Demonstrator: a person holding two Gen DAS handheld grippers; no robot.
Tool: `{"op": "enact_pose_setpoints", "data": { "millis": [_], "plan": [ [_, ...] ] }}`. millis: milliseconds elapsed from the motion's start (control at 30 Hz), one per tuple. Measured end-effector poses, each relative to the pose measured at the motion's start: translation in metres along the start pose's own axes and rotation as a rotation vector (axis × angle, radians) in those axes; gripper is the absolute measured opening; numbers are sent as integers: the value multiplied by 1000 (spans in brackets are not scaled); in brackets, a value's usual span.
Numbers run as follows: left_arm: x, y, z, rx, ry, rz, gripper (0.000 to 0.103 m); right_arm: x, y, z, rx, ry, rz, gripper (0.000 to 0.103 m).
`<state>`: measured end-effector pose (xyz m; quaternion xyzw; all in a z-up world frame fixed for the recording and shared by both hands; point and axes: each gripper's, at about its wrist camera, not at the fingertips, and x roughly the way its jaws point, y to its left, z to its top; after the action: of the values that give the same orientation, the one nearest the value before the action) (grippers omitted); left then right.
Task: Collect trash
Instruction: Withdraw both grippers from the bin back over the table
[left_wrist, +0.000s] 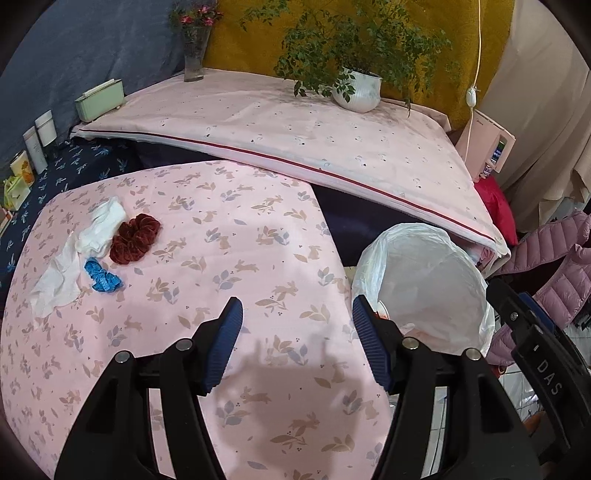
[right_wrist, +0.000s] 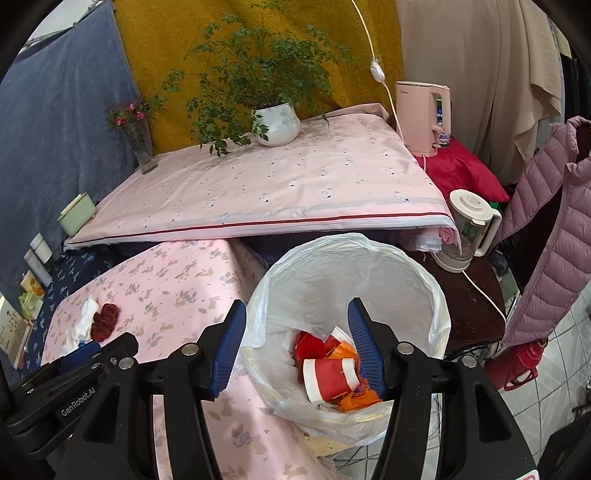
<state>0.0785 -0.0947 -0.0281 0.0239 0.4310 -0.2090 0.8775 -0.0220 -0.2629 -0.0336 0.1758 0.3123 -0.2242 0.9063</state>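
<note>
Near the table's (left_wrist: 192, 369) left edge lie white tissues (left_wrist: 59, 280) by a red scrunchie (left_wrist: 135, 238). Both claws, left gripper (left_wrist: 297, 332) and right gripper (right_wrist: 296, 332), are open and empty. The scrunchie could get binned (right_wrist: 424, 280) by mistake.

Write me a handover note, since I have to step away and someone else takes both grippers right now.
Left gripper: jaws open, empty, over the pink rabbit-print cloth.
Right gripper: jaws open, empty, above the white plastic-lined bin.
Done: red-and-white paper cup and orange wrappers lie in the bin.
Left: white crumpled tissues and blue crinkled scrap on the cloth, beside a dark red velvet scrunchie, probably not trash.
</note>
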Motion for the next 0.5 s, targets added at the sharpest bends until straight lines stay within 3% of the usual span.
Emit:
{"op": "enact_pose_setpoints", "data": {
  "millis": [433, 500],
  "plan": [
    [-16, 46, -4, -45, -27, 45, 59, -8, 49, -7, -70, -8, 36, 63],
    [-18, 55, -4, -57, -30, 56, 64, -8, 58, -8, -84, -7, 45, 63]
  ]
}}
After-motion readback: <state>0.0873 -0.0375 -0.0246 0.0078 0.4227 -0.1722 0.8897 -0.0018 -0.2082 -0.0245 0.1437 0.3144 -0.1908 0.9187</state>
